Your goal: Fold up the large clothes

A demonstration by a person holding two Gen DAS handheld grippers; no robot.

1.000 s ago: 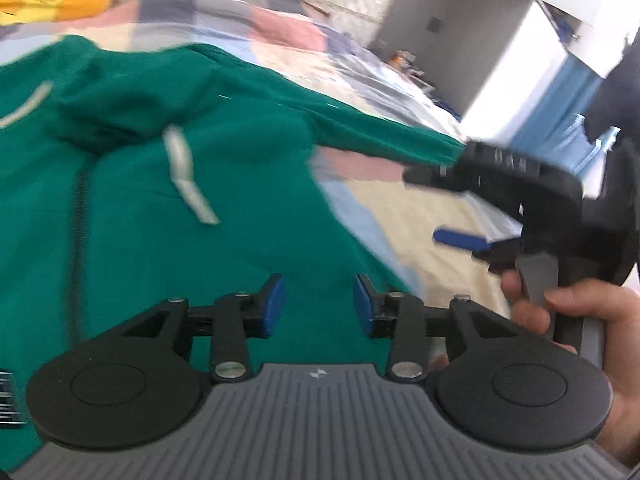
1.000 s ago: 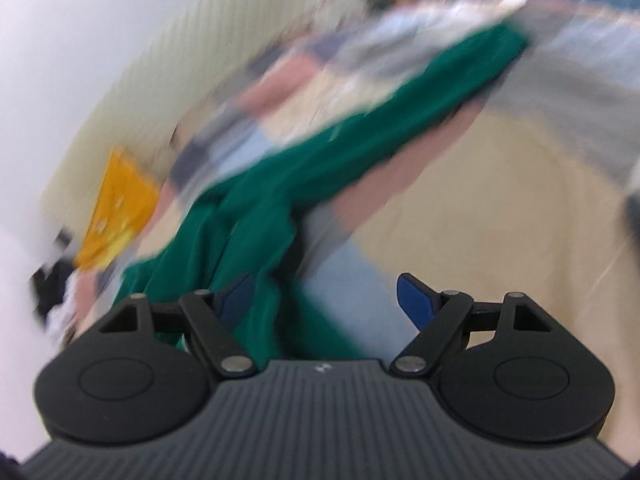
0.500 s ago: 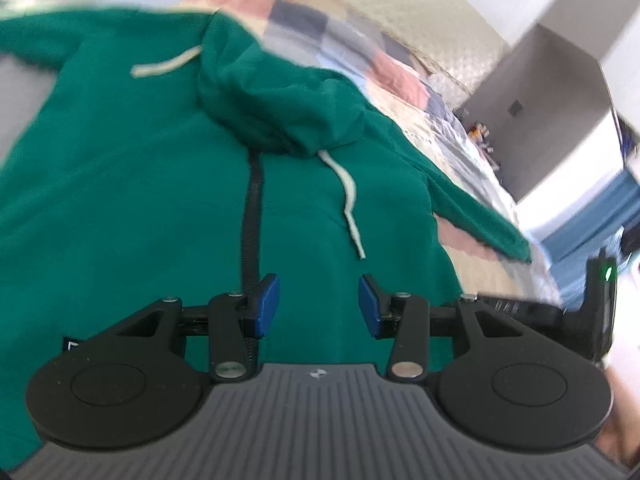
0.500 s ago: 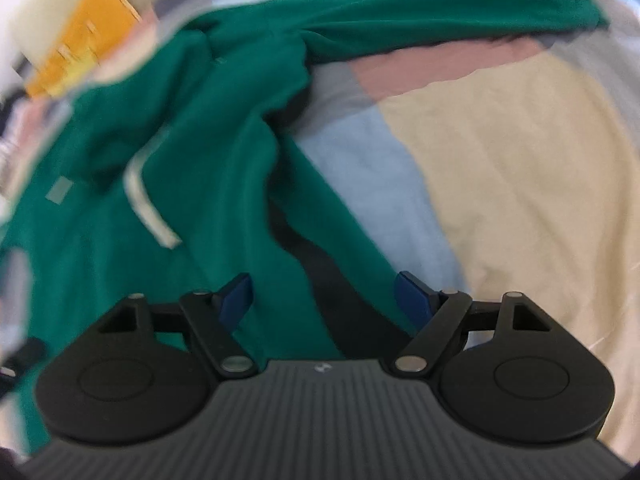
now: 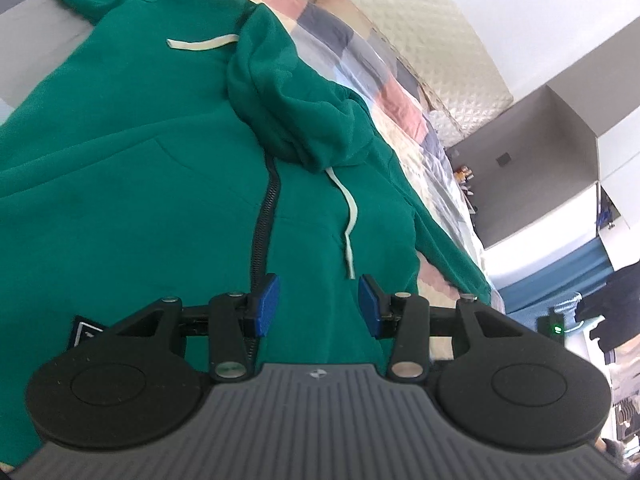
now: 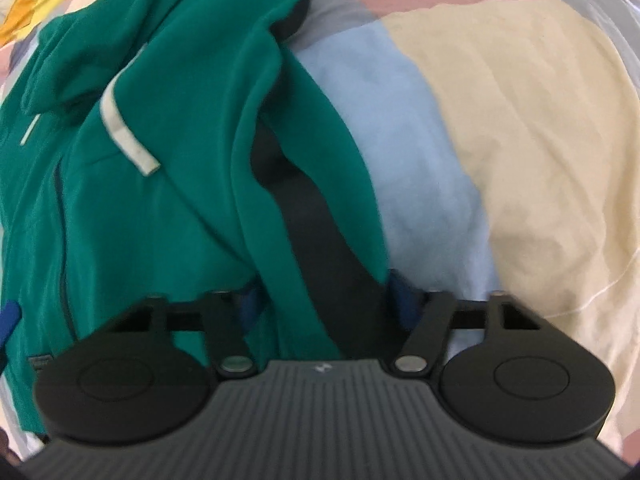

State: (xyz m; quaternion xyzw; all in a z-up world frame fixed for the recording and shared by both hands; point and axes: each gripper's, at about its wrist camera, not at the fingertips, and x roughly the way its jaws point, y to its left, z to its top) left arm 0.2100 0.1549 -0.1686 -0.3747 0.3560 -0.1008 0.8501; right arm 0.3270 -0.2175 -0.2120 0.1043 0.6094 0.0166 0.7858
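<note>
green zip hoodie, spread on bed

— What do the two tools look like?

— The left gripper has a ribbed grey body with a small round emblem, two black round discs, black link arms with silver screws, and blue pads on its fingers.

— And the other?

— The right gripper is built the same: grey ribbing, black discs, silver screws, and blue pads, here blurred.
</note>
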